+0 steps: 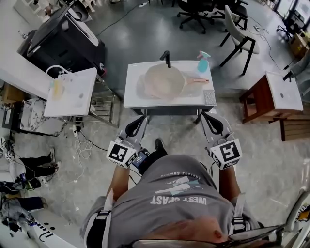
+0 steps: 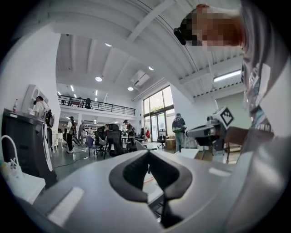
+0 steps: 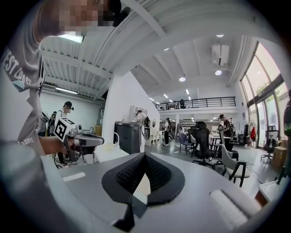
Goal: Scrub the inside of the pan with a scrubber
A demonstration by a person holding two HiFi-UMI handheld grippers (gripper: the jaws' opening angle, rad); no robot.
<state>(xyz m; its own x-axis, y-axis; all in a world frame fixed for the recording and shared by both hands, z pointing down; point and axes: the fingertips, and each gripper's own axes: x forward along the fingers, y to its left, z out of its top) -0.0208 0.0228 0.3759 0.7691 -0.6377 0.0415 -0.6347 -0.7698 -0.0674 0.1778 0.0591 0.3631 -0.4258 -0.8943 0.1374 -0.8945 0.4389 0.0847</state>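
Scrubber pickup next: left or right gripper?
Right. The scrubber lies at the table's front right corner, directly ahead of the right gripper. The left gripper is near the opposite corner. Both are shut and empty.

A large open-plan office hall: office chairs (image 1: 193,14), mezzanine railing (image 3: 200,103), tall windows (image 2: 157,113), concrete floor (image 1: 145,43).

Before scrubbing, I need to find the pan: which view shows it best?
The head view: the pan lies whole on the white table, handle to the right. Both gripper views look across the room and show none of it.
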